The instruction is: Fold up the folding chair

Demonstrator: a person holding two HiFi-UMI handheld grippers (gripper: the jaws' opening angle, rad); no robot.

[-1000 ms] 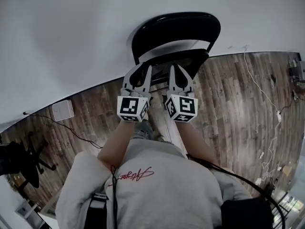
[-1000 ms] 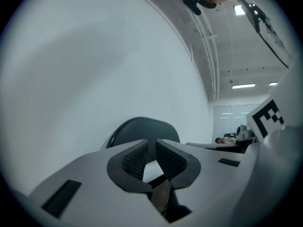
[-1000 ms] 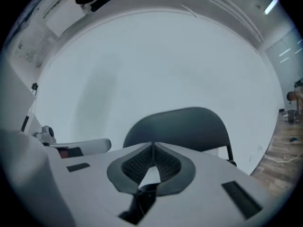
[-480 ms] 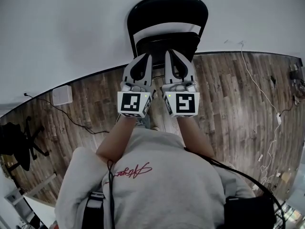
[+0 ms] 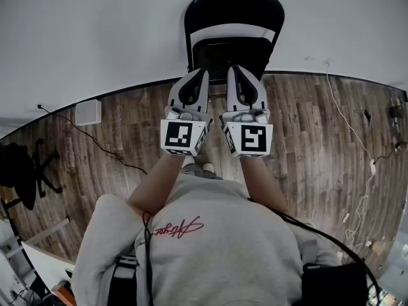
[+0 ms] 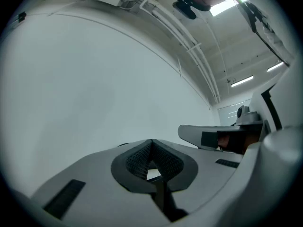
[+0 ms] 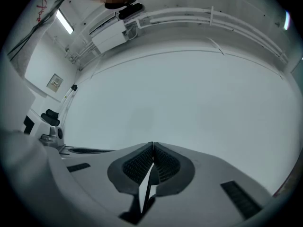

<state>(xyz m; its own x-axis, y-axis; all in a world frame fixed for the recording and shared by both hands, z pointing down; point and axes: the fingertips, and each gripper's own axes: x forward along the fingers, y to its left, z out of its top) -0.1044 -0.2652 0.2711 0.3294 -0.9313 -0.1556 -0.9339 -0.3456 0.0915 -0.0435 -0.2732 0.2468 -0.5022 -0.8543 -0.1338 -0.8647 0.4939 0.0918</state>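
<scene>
Fingers [image 6: 135,162] of left gripper [image 5: 202,75] are pressing shut on nothing; right gripper [image 5: 232,72] fingers [image 7: 165,164] are doing the same, tips meeting, empty. Both are hovering side by side, pointing to 12 o'clock at folding chair [image 5: 233,14], which is standing against wall [image 5: 95,43]. Seat [image 5: 229,53] is looking tipped up toward backrest, so the fold is probably mostly done; fully flat or not, can't tell.

The left gripper [image 5: 201,75] and right gripper [image 5: 234,72] have fingers [image 6: 136,161] pressed together.
</scene>
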